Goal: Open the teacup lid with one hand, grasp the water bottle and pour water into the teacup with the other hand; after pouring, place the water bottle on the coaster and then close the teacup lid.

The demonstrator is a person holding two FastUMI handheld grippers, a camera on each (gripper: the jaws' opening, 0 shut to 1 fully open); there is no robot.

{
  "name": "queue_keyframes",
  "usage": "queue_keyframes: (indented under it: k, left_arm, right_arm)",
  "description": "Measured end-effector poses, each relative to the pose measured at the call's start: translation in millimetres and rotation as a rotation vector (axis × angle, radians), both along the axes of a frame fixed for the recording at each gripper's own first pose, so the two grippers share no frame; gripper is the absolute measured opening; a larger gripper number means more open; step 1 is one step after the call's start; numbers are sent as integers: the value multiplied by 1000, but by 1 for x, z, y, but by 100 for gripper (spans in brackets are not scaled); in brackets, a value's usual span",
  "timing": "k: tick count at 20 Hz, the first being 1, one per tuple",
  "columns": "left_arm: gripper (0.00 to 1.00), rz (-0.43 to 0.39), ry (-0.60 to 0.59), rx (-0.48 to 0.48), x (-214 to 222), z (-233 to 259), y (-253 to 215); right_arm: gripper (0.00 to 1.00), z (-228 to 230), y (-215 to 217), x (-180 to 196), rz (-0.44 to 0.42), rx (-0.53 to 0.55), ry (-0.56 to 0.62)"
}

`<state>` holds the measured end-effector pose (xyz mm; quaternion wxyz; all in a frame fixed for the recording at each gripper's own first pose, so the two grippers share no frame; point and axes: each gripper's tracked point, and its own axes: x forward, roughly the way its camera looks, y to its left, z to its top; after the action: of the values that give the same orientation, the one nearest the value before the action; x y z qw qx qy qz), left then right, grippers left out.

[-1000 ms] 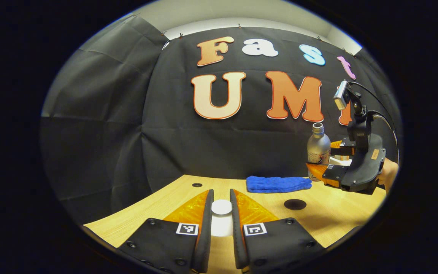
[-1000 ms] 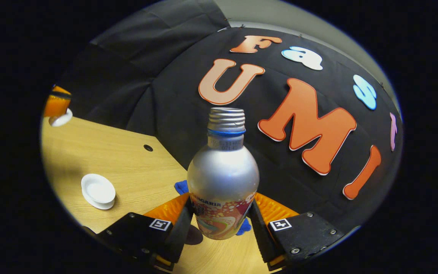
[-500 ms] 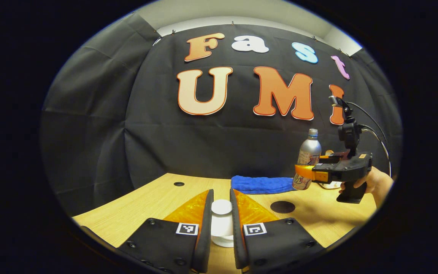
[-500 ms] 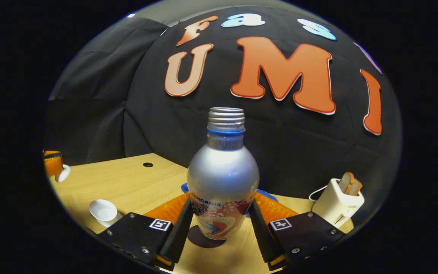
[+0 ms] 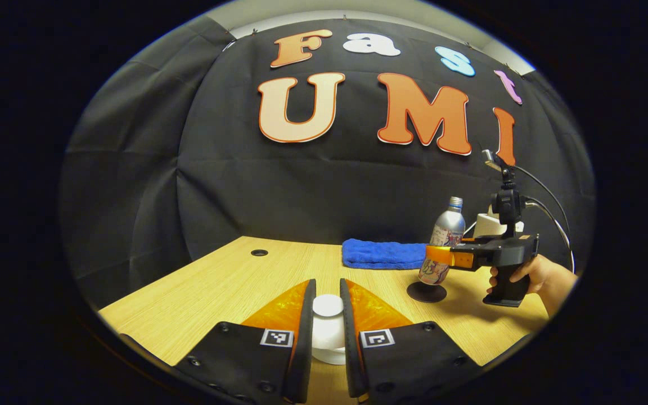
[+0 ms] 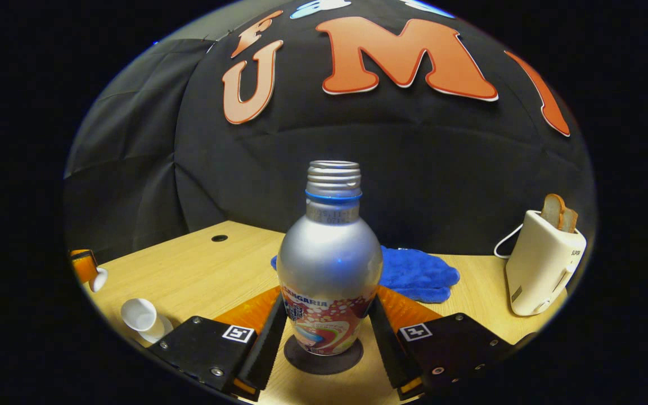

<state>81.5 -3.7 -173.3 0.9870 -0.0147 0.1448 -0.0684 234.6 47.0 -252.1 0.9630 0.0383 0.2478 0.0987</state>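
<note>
A silver water bottle (image 6: 329,264) with an open neck stands upright, its base on the dark round coaster (image 6: 324,357). My right gripper (image 6: 327,306) is shut on the bottle's lower body. In the left gripper view the same bottle (image 5: 446,239) sits over the coaster (image 5: 426,292), held by the right gripper (image 5: 442,256) and a hand (image 5: 532,273). My left gripper (image 5: 328,284) is shut on the white teacup lid (image 5: 328,306). The open white teacup (image 6: 139,316) stands at the table's left, with the left gripper (image 6: 85,264) and lid (image 6: 99,278) beyond it.
A folded blue cloth (image 6: 417,273) lies behind the bottle, near the black wall. A cream toaster (image 6: 540,264) with bread in it stands at the right, its cord trailing. The wooden table (image 5: 217,287) has a small round hole (image 5: 259,252) at the back left.
The right gripper has brought the bottle from tilted and raised to upright and down onto the coaster. The left gripper still holds the lid, shifted only slightly.
</note>
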Motion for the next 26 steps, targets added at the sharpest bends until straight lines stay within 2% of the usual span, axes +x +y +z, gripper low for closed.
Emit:
queue_keyframes:
  k: [3,10,13,14,16,18,19,20,26]
  left_arm:
    - [29,-6,17,-2,-1,-7,-2]
    - [29,-14,34,-3,7,-18,-10]
    - [29,-20,44,-8,12,-23,-16]
    - [29,-20,44,-7,14,-24,-17]
    - [29,-24,50,-3,15,-28,-21]
    - [29,-35,62,-2,16,-36,-27]
    - [26,-44,73,-3,16,-41,-30]
    - [29,-44,87,3,16,-48,-31]
    - [31,-39,129,23,18,-70,-31]
  right_arm:
    - [79,-24,12,-8,23,-9,59]
    - [78,-30,11,-9,5,-36,61]
    - [87,-39,15,-18,36,-50,79]
    - [94,-39,14,-19,34,-61,77]
    - [98,-32,10,-22,28,-65,72]
    - [98,-25,9,-27,40,-48,67]
    - [98,-23,9,-31,51,-46,66]
    - [98,-21,5,-34,54,-53,64]
    - [98,1,-7,-53,88,-64,25]
